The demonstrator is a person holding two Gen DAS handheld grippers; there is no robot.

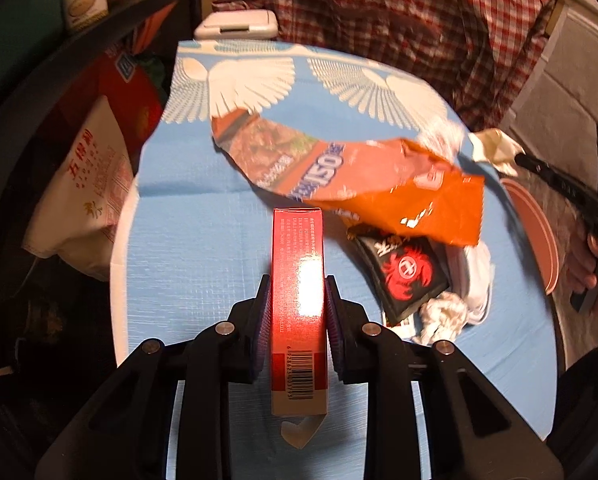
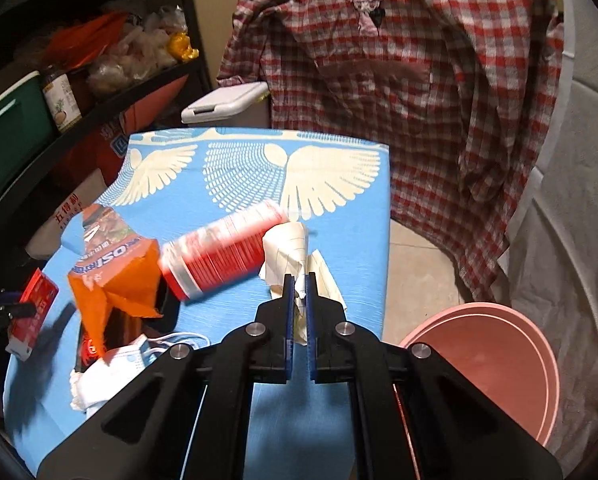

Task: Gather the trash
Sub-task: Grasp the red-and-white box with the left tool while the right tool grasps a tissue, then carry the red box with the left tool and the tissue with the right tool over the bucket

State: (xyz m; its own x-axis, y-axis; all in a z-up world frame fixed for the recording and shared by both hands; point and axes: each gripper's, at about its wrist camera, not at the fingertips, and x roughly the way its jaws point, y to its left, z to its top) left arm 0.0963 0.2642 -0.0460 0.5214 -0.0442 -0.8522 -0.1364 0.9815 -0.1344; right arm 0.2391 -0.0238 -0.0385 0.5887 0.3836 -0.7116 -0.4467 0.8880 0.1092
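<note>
The left gripper (image 1: 298, 292) clamps a tall red cardboard box (image 1: 298, 280) above the blue cloth-covered table (image 1: 187, 248). The right gripper (image 2: 299, 286) pinches crumpled cream paper (image 2: 289, 250) over that table's edge.

Red carton (image 1: 298, 300): glossy cardboard, bright glare patch. Orange snack bag (image 1: 379, 188): shiny crinkled film. Tablecloth (image 1: 203, 248): matt woven plastic. Crumpled paper (image 2: 295, 256): creased, matt. Pink bucket (image 2: 499, 364): smooth plastic.
</note>
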